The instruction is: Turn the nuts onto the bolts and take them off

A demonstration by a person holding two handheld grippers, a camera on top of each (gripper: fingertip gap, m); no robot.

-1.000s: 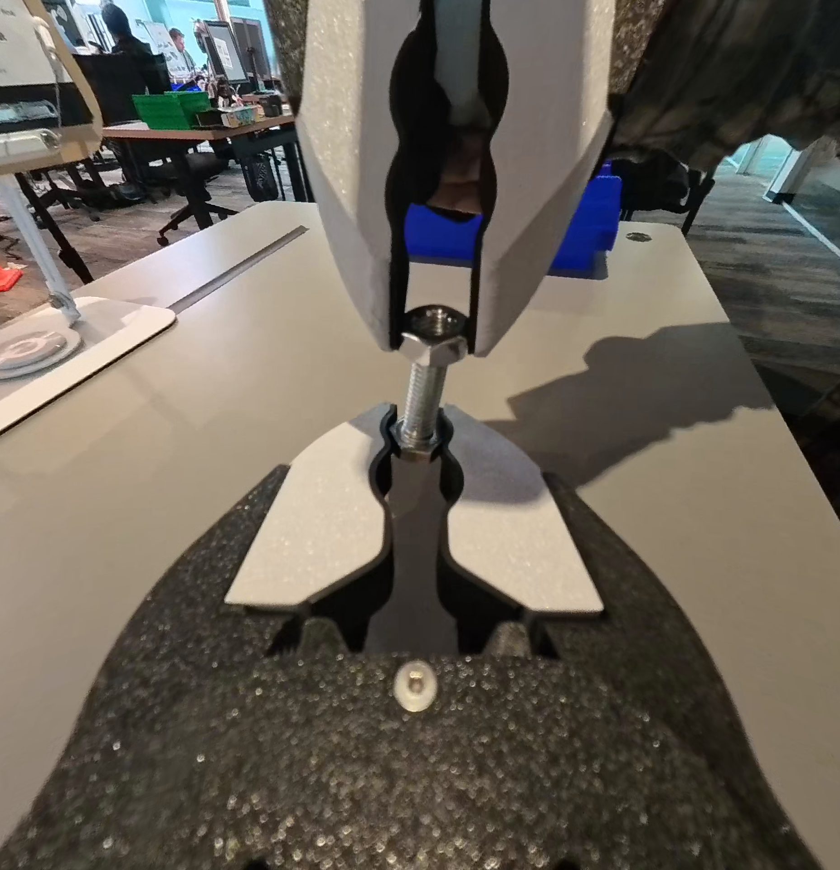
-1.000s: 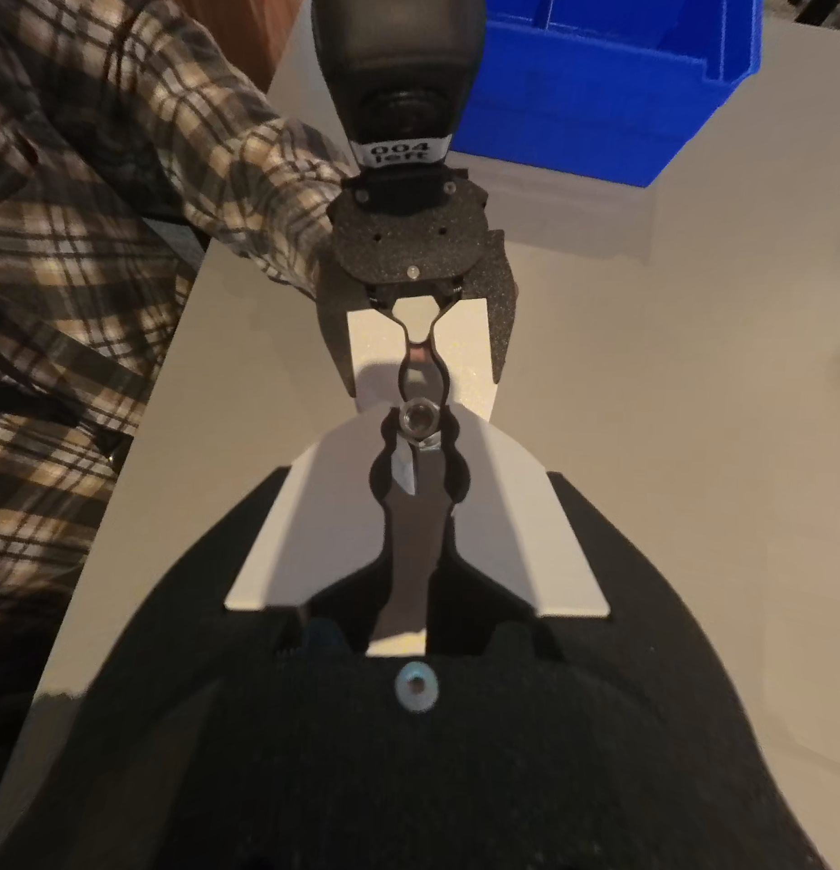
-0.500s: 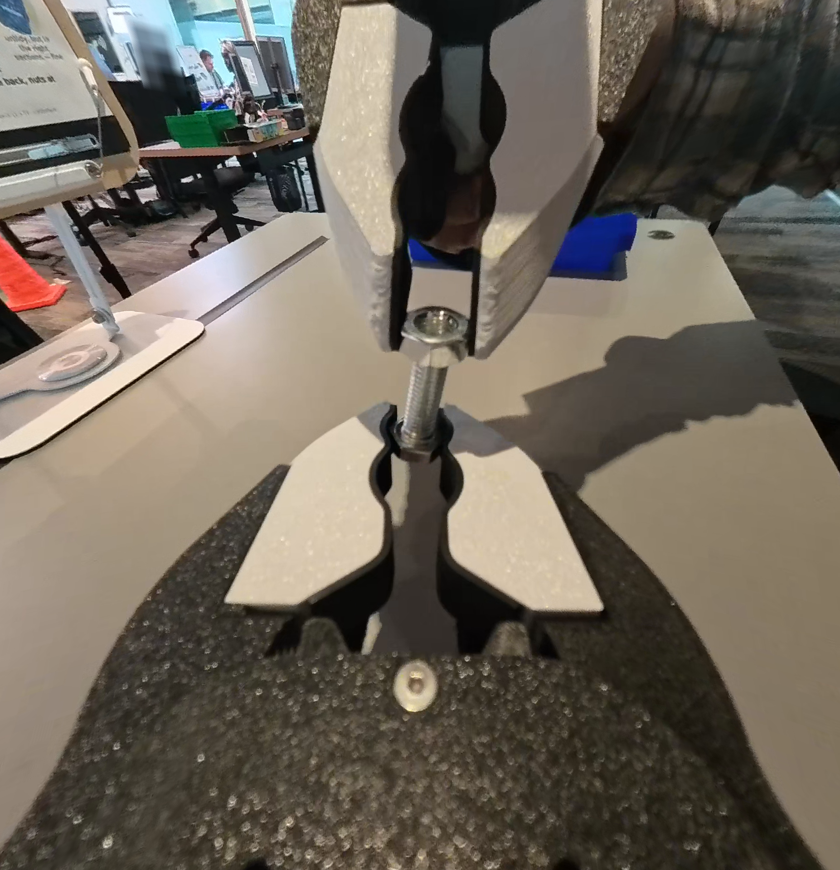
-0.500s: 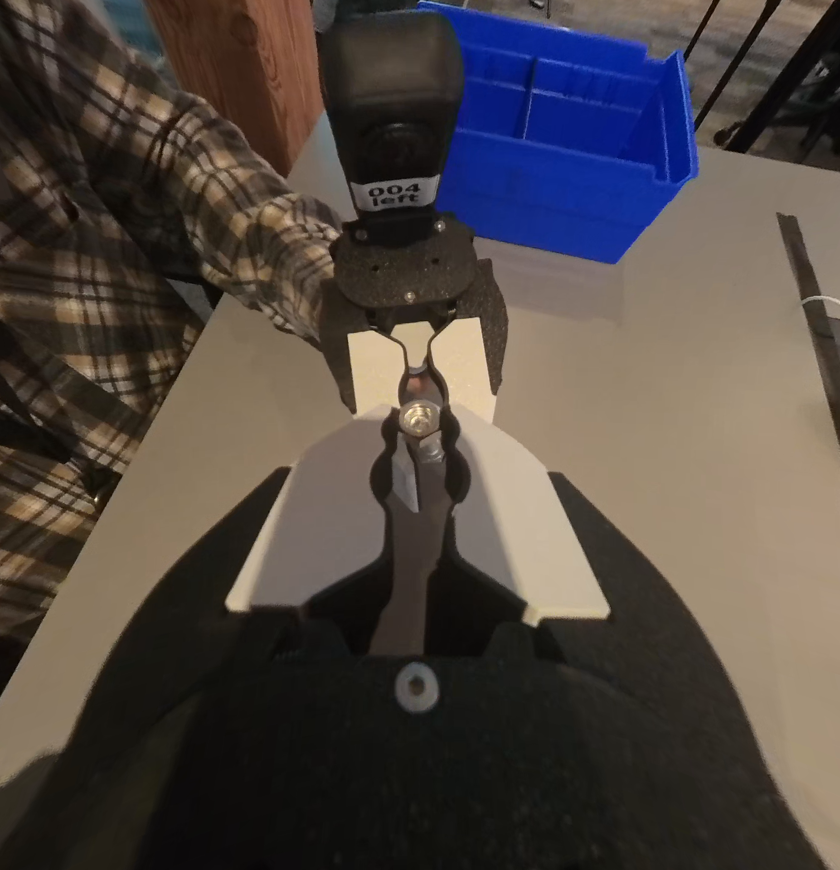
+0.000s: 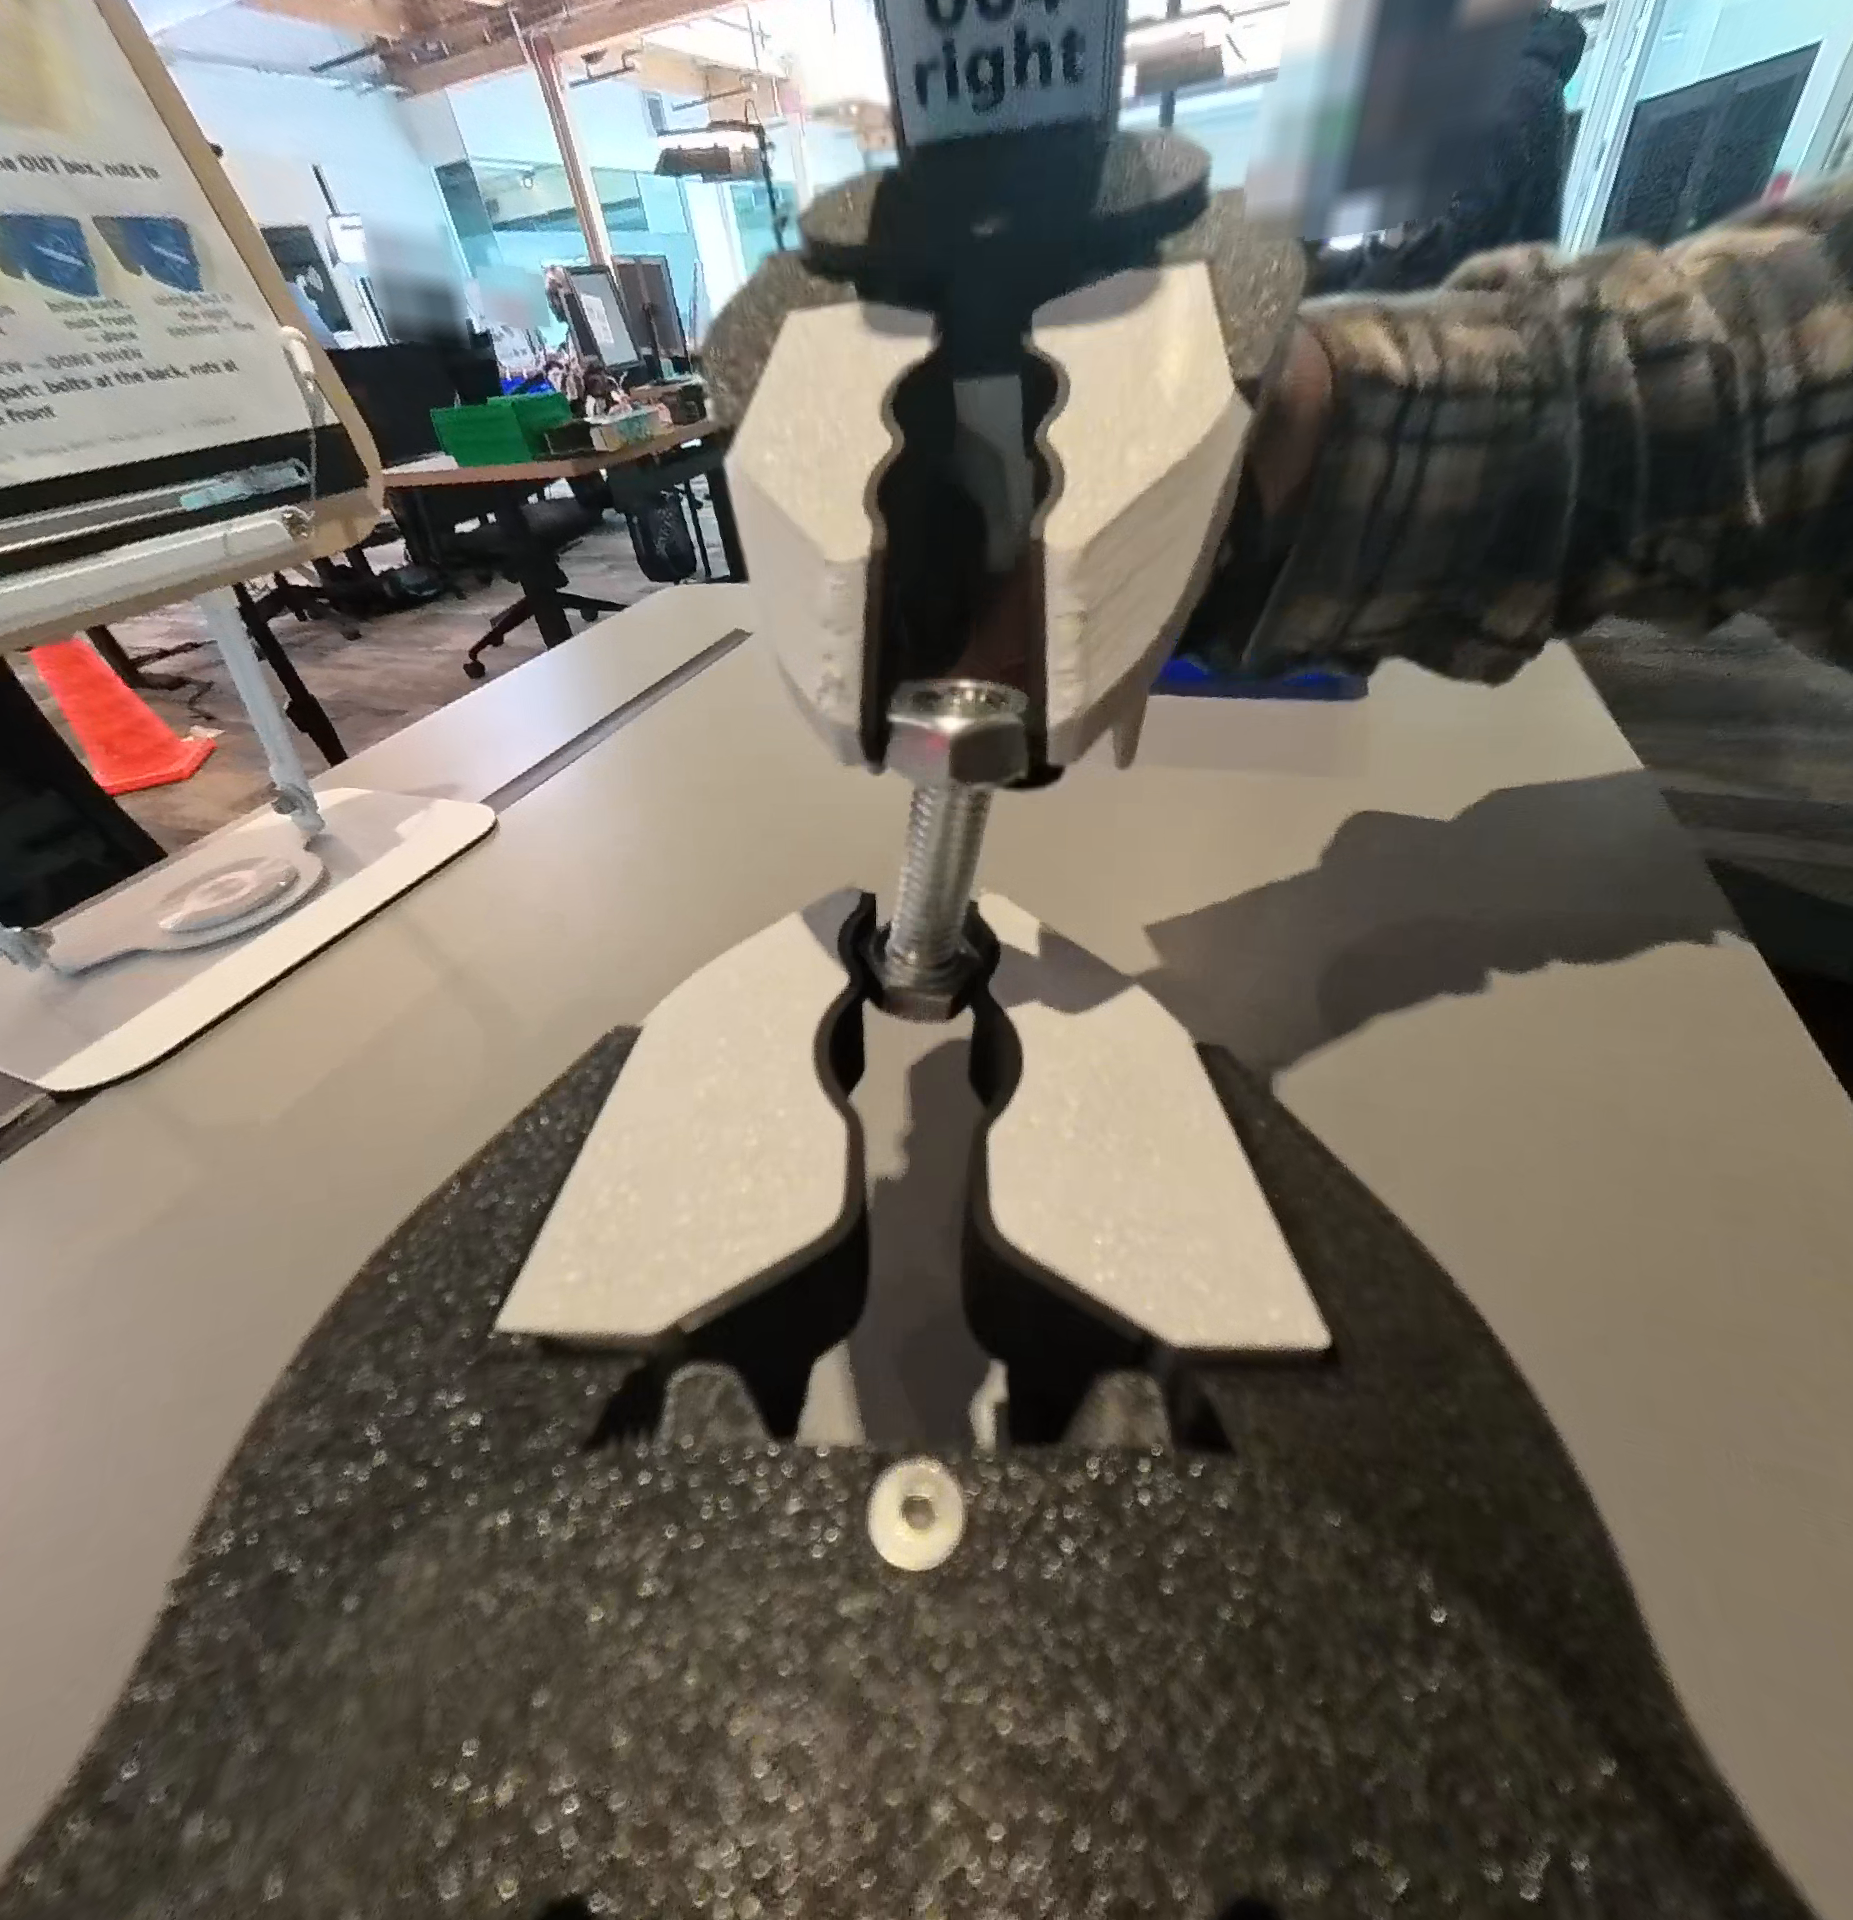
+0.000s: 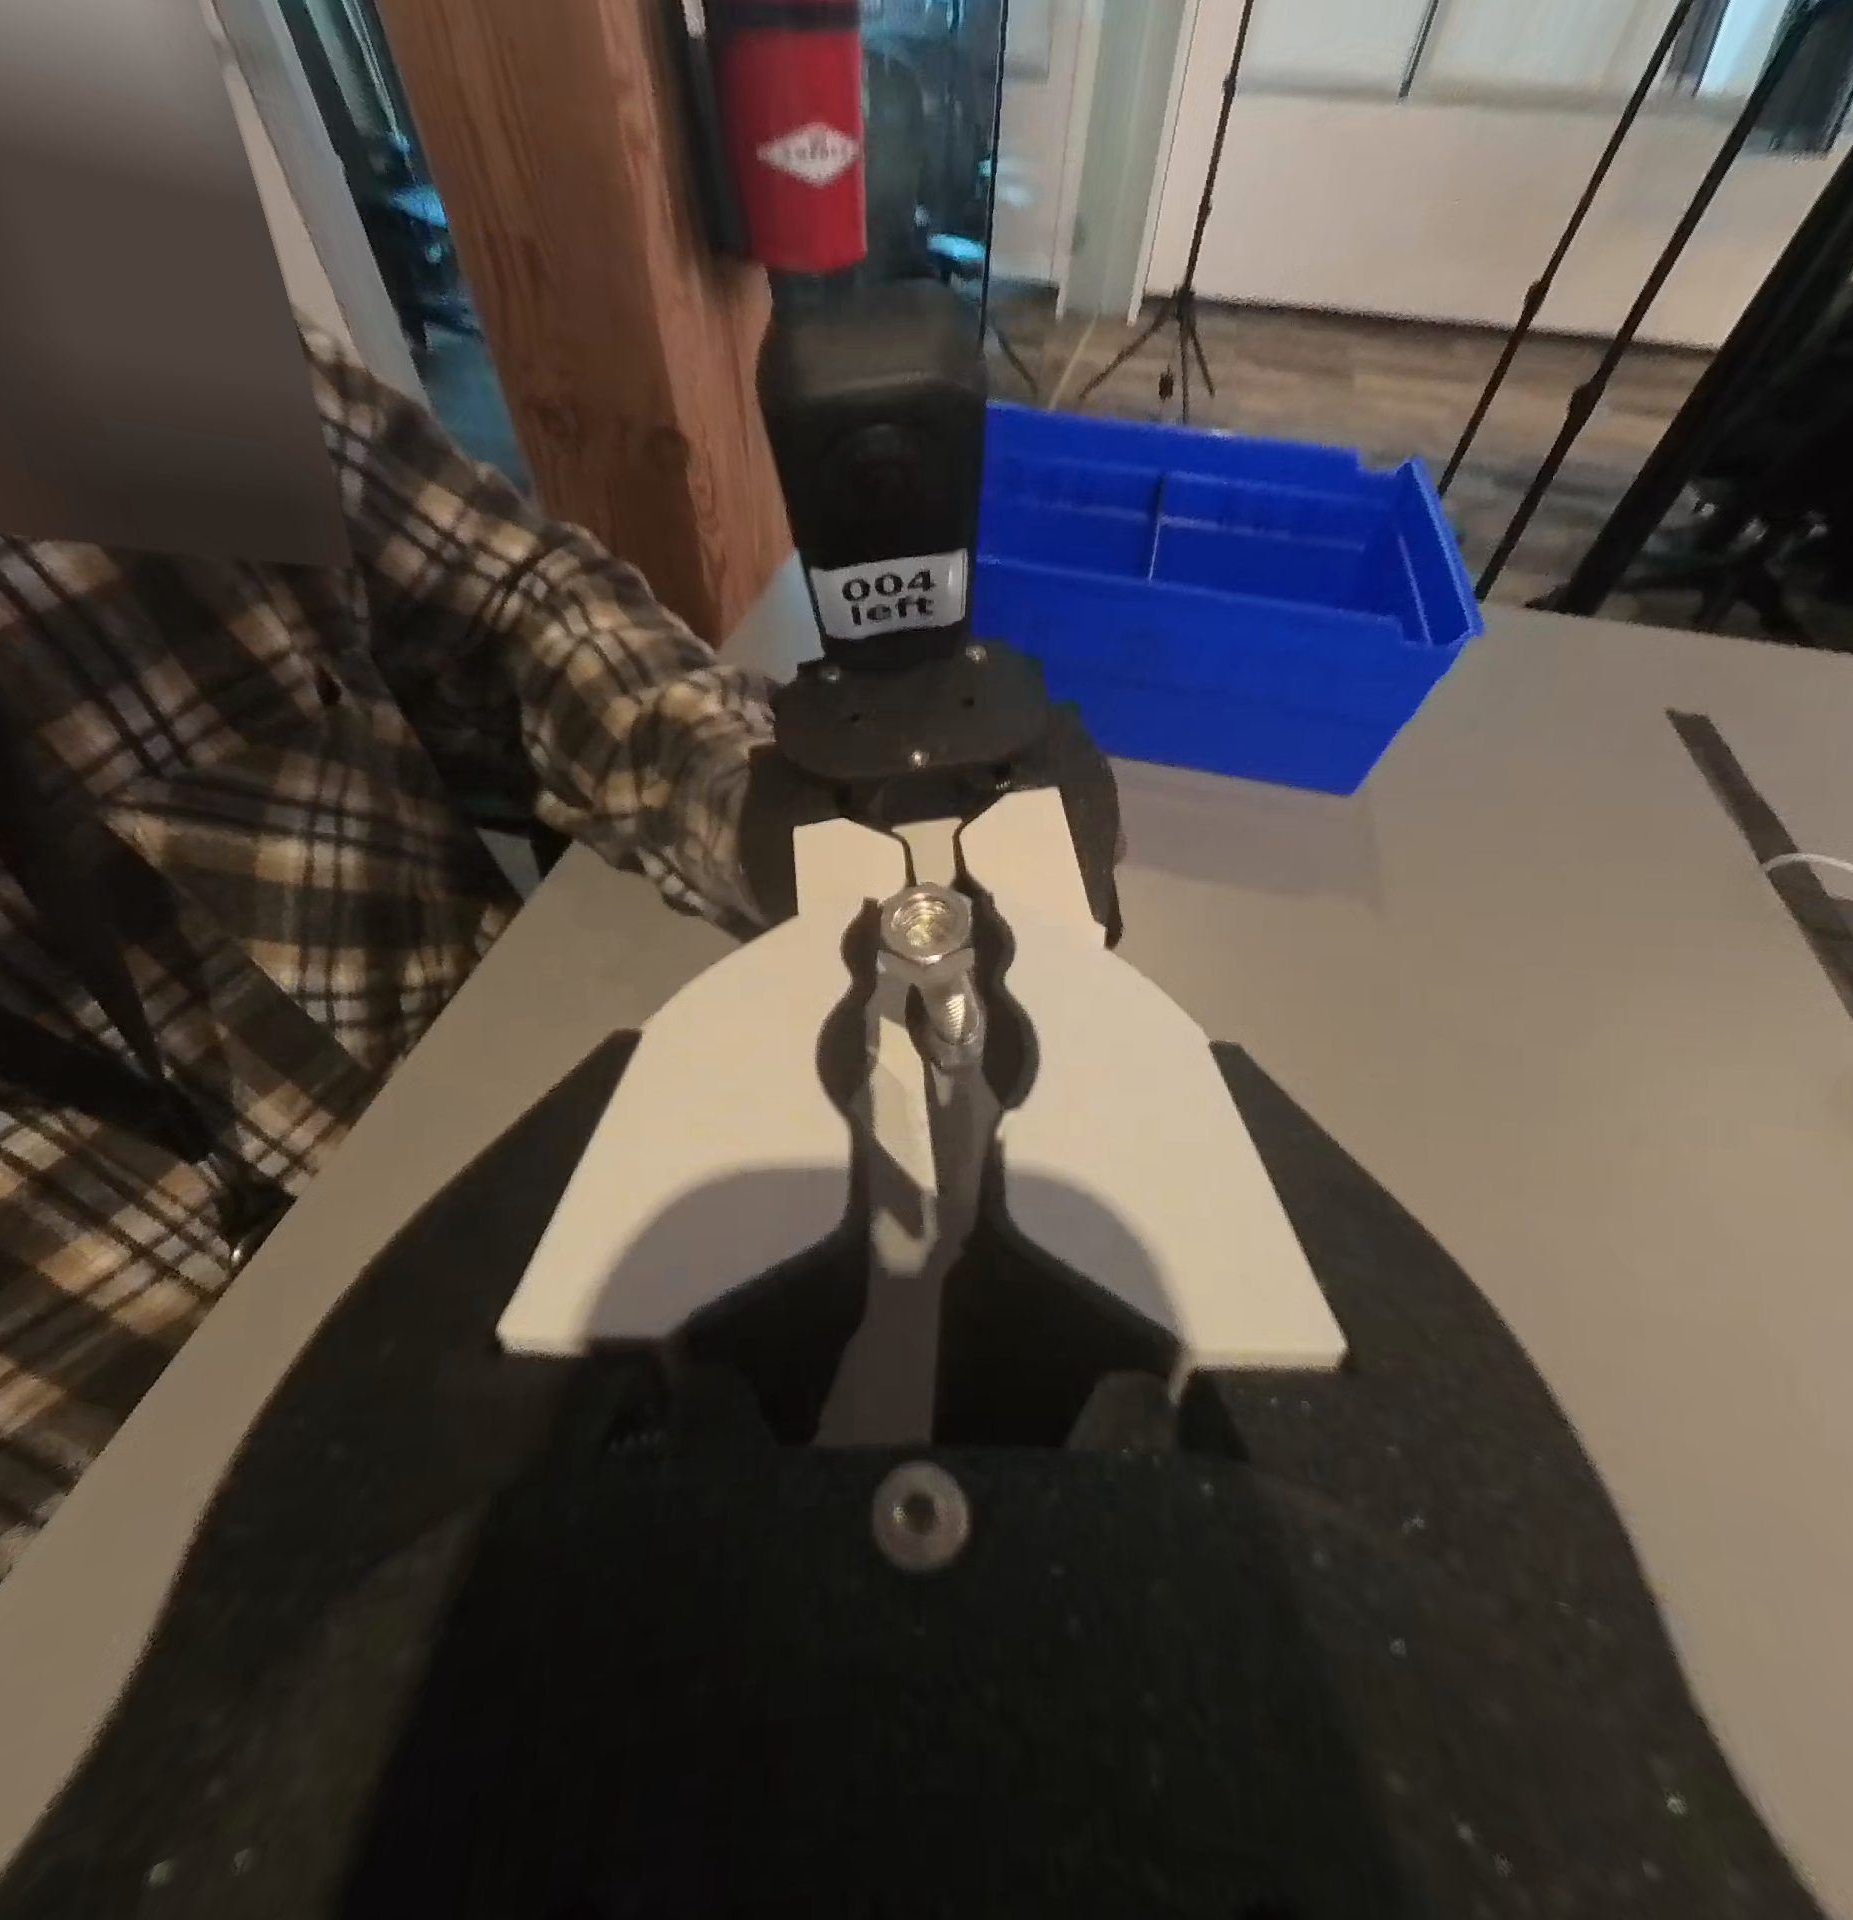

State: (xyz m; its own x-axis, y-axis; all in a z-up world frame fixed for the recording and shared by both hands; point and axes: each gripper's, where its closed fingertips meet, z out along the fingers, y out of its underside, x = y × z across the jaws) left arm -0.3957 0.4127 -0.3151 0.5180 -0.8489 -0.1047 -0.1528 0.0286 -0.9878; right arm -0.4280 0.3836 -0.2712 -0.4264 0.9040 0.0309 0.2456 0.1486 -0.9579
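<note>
**Left wrist view and right wrist view: one bolt, one nut, two grippers**

Left wrist view: one bolt [image 5: 934, 871] stands upright above the grey table [image 5: 402, 997], and everything here is placed from it. Its lower end, the head as far as can be told, sits pinched between the tips of the left gripper [image 5: 924, 977], whose jaws are closed on it. At the bolt's upper end one hex nut [image 5: 955, 743] is clamped between the tips of the right gripper [image 5: 953, 748], which comes down from above with jaws closed on the nut's flats. Bare thread shows between the two grippers. Behind the bolt, a sliver of one blue bin [image 5: 1265, 681] shows under a plaid sleeve [image 5: 1524, 436]. Left of the bolt stands one white stand base [image 5: 226, 914] carrying a printed sheet. Only this view shows the thread's full length and that stand.

Right wrist view: the nut [image 6: 920, 928] is seen end-on at the right gripper [image 6: 922, 961] tips, gripped there, with the bolt [image 6: 951, 1029] slanting off beneath it. Just beyond it the left gripper [image 6: 927, 883] points back toward the camera; its hold on the bolt is hidden here. Beyond the bolt, the bin [image 6: 1213, 665] shows whole, with its inner dividers, which the other view lacks. What it holds cannot be seen.
</note>
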